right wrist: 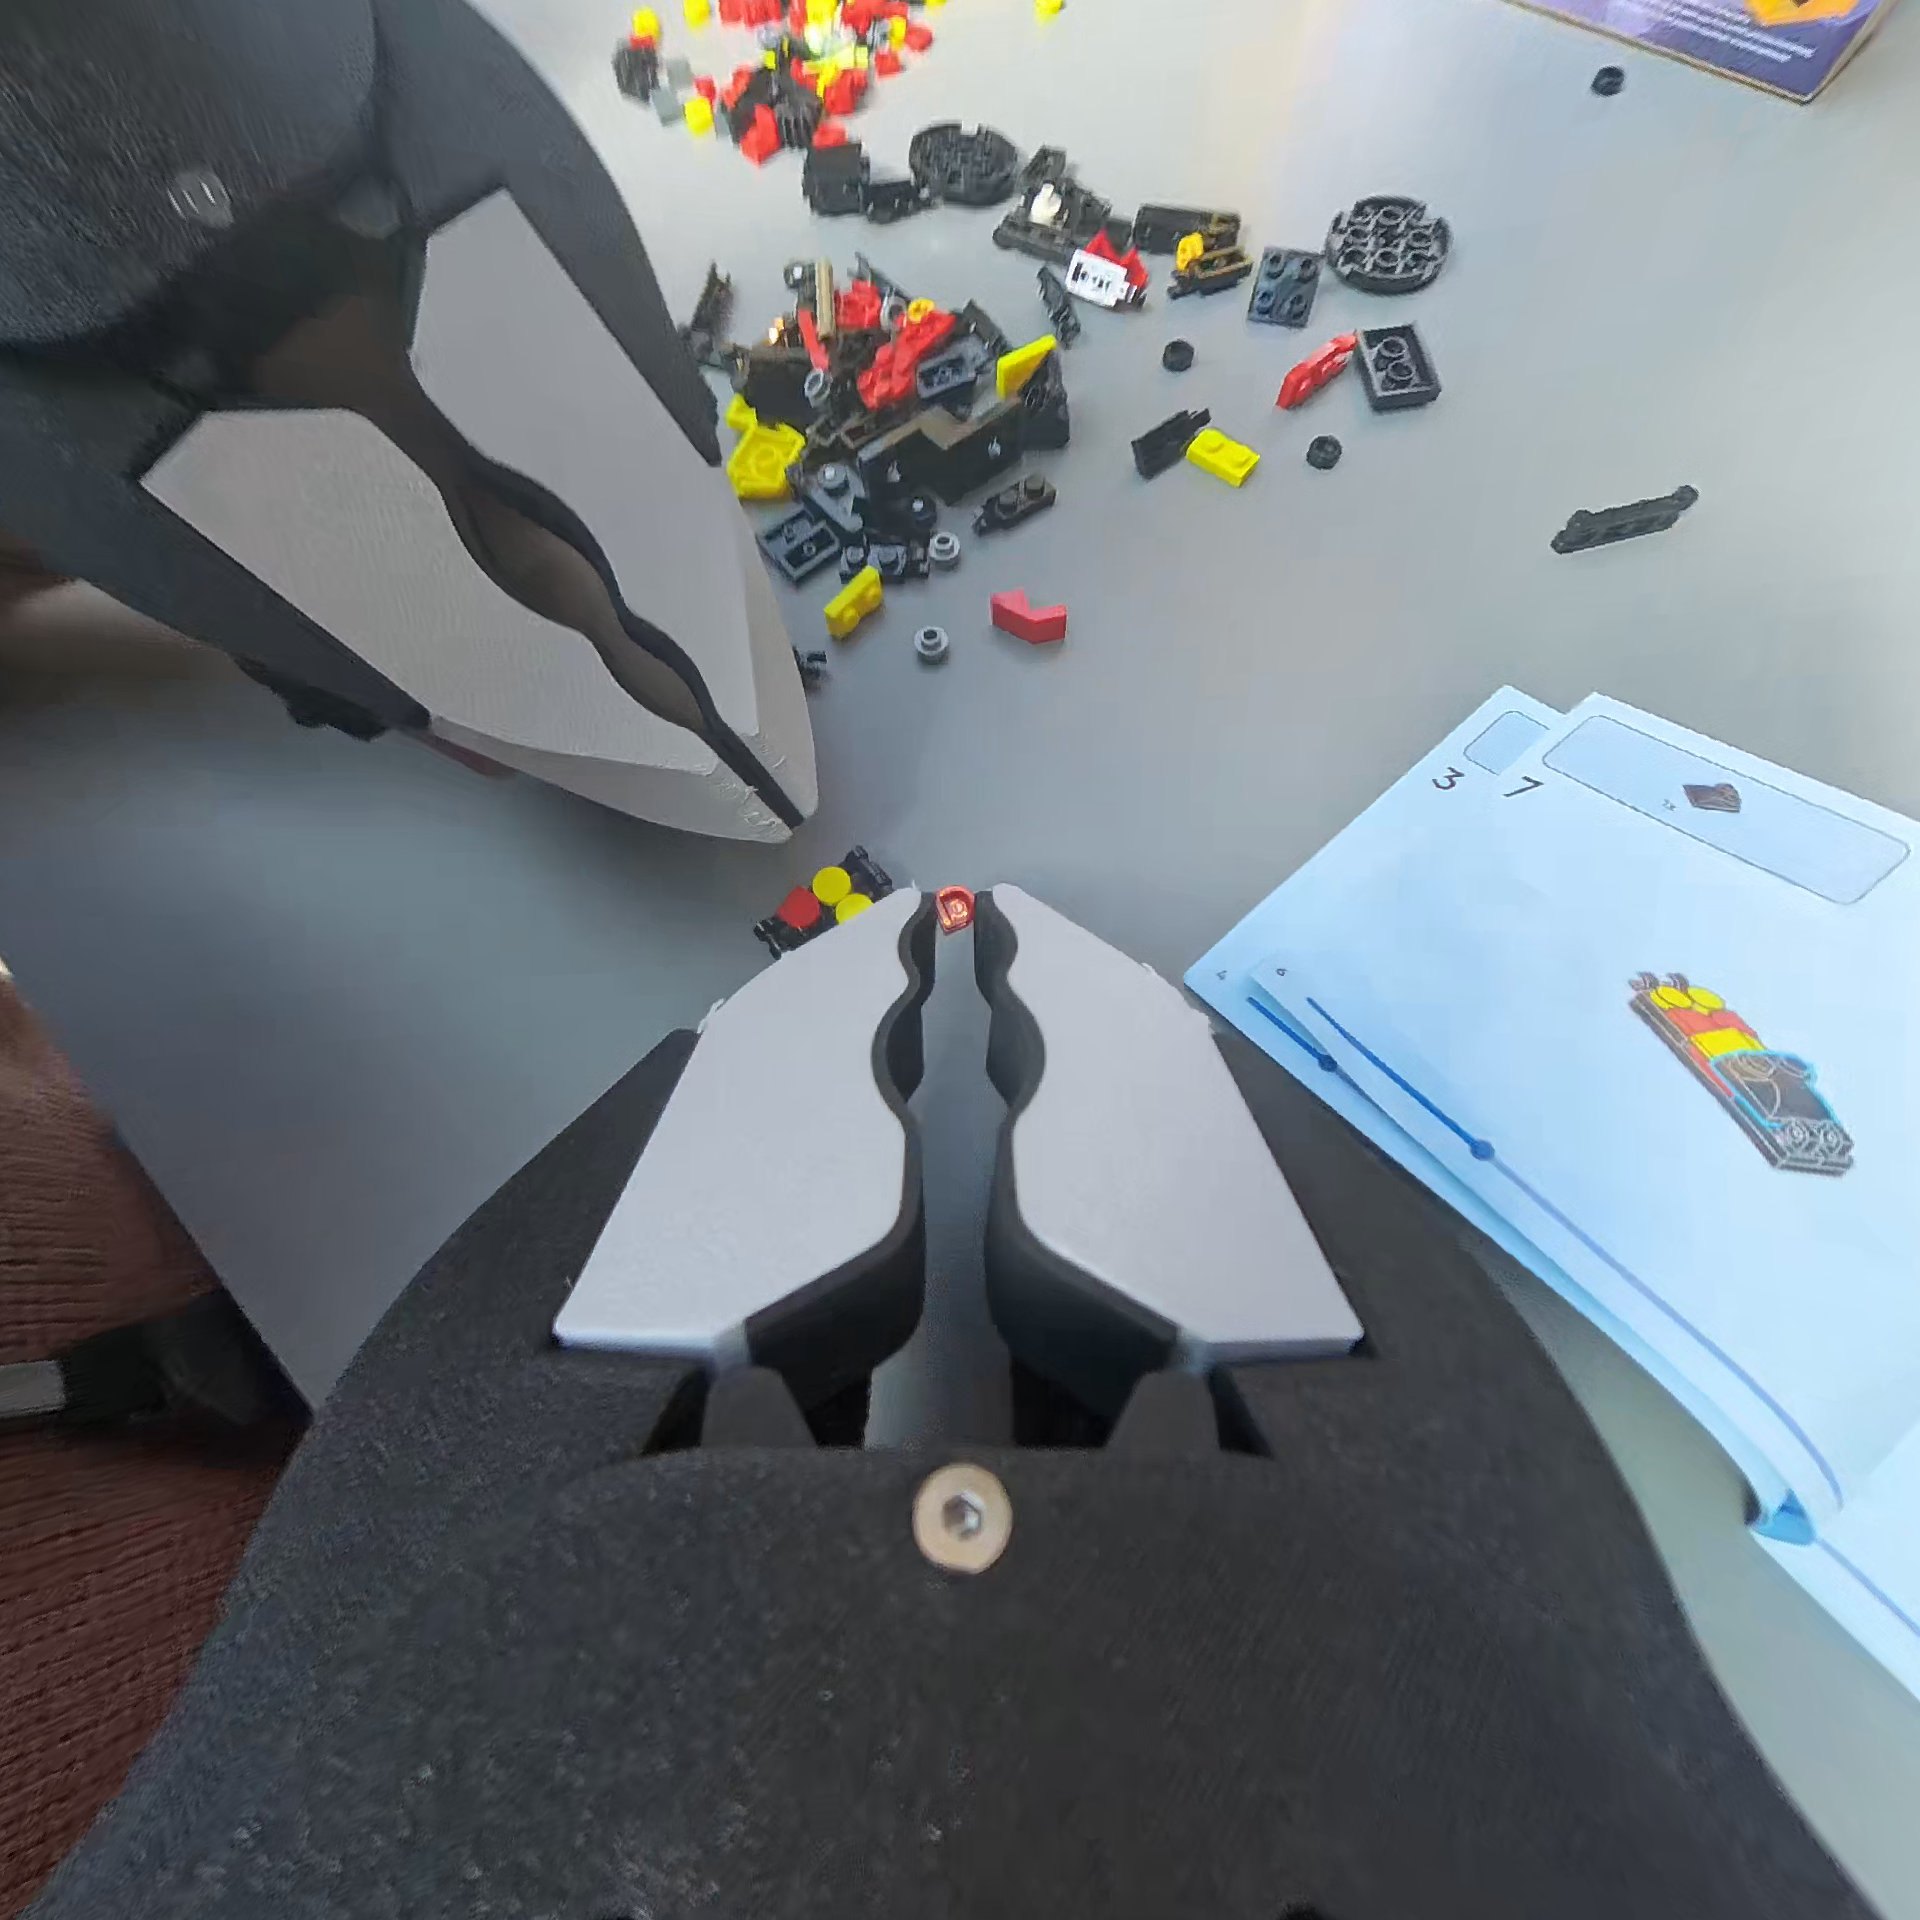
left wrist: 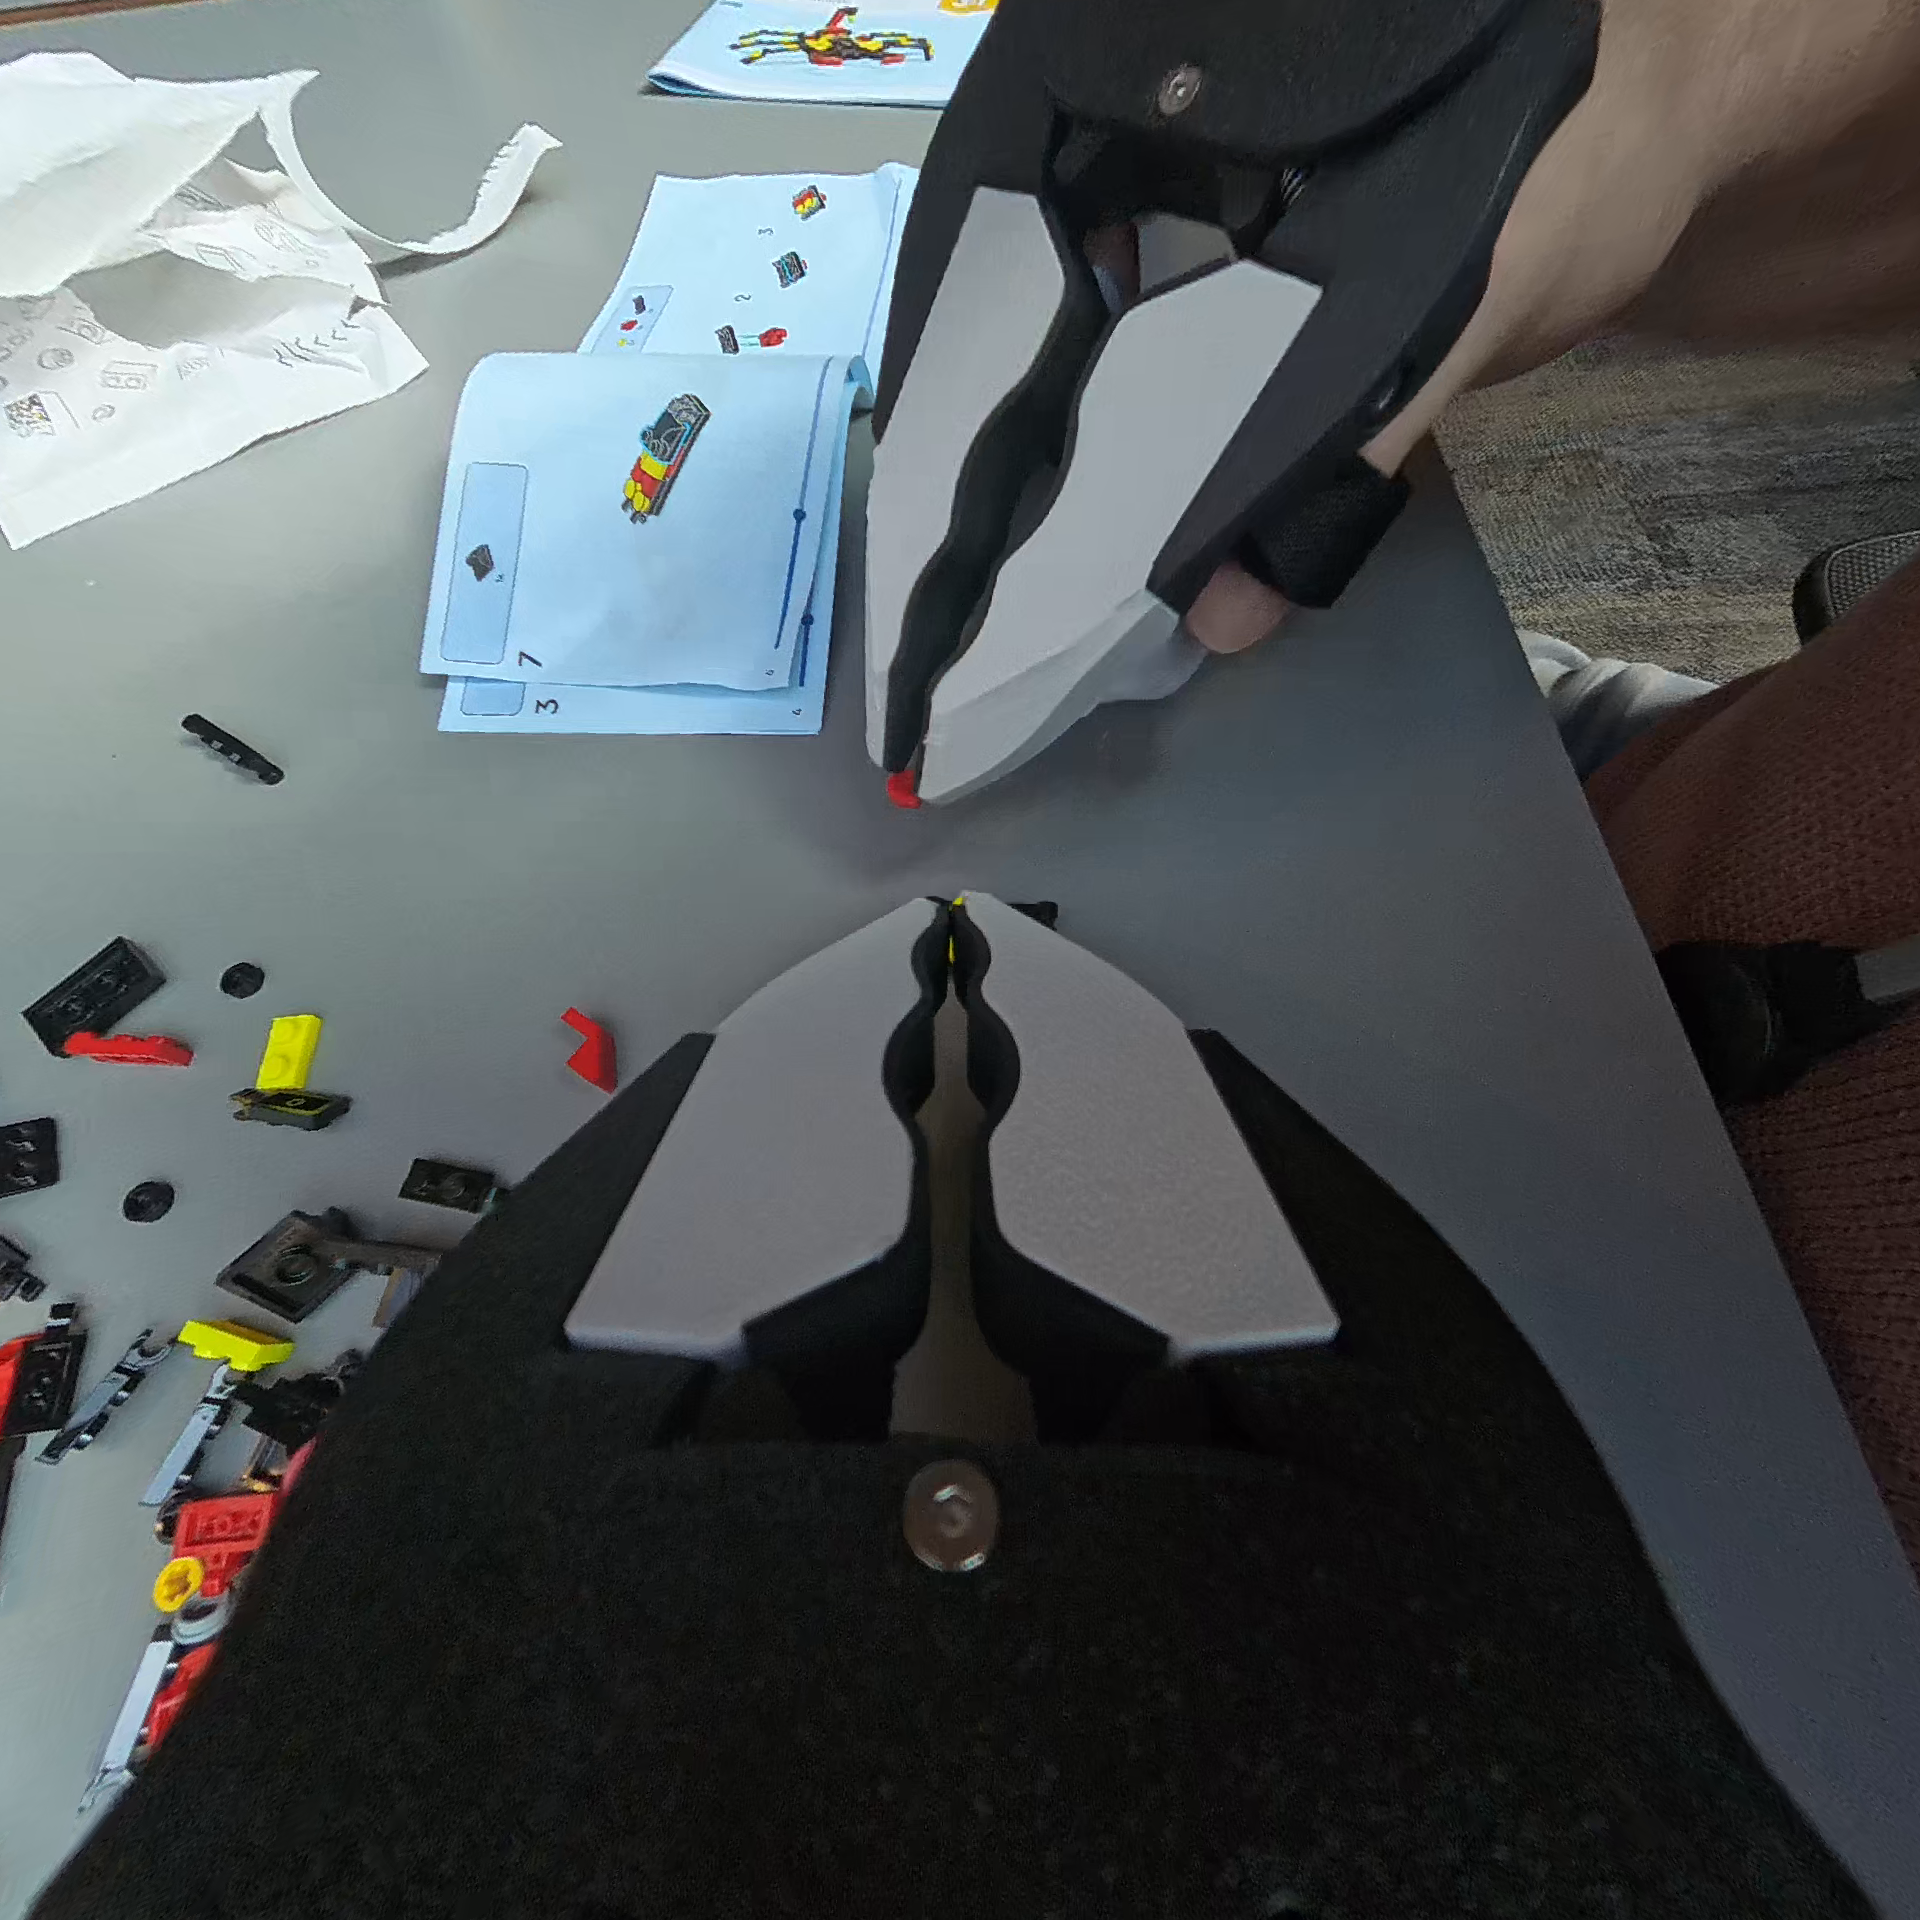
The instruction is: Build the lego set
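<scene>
The grey table carries an open instruction booklet just right of the right claw, with loose bricks heaped ahead. The small black, red and yellow assembly sits at its left tip. The left claw is pinched nearly closed on that assembly; the right is clamped on a tiny red piece.

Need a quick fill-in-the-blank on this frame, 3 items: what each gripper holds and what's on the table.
1. The right gripper is shut on a small ____ piece.
2. Beside the right gripper's fingers, the small black assembly on the grey table carries one red round tile and two ____ ones.
3. The open instruction booklet has ____ pages.

Missing words: red; yellow; light blue
</scene>
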